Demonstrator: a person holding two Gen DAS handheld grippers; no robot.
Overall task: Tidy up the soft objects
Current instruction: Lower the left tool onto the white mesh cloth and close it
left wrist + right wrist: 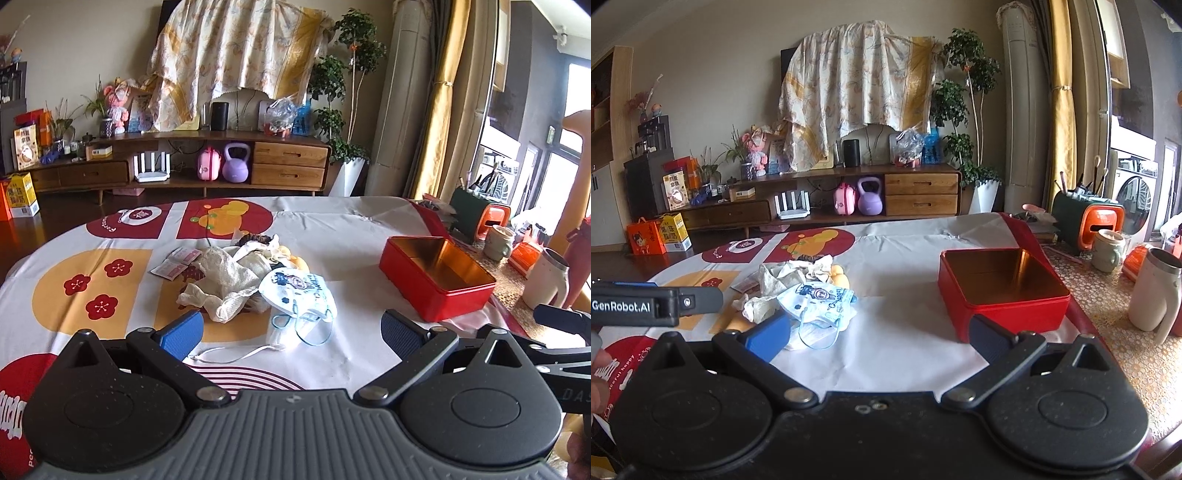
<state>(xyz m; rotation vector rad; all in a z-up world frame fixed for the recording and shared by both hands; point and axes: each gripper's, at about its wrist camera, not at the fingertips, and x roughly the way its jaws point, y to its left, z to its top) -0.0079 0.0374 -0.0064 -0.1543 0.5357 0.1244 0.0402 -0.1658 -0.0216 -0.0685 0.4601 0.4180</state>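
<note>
The pile of soft objects (236, 273) is lying on the printed tablecloth (74, 258), just ahead of the left gripper (291, 332), whose blue pads are standing wide apart and gripping nothing. A printed face mask (295, 288) is resting at the pile's near edge, its blue ear loops (306, 332) trailing toward the gap between the pads. In the right wrist view the same mask (820, 295) is sitting just beyond the left pad of the right gripper (879, 332), which is likewise spread wide and holding nothing.

The pile is tangling white lace cloth (221, 284), something dark and something yellow (838, 277) together, so single items underneath are hard to make out. Small pink sachets (177, 260) are lying beside its far left edge.

An open red tin box (436, 277) with a gold interior is sitting to the right of the pile, well apart from it; the right gripper's right pad is overlapping its near corner in view. A white jug (1152, 295) and a pale mug (1108, 249) are standing past the cloth's right edge.
</note>
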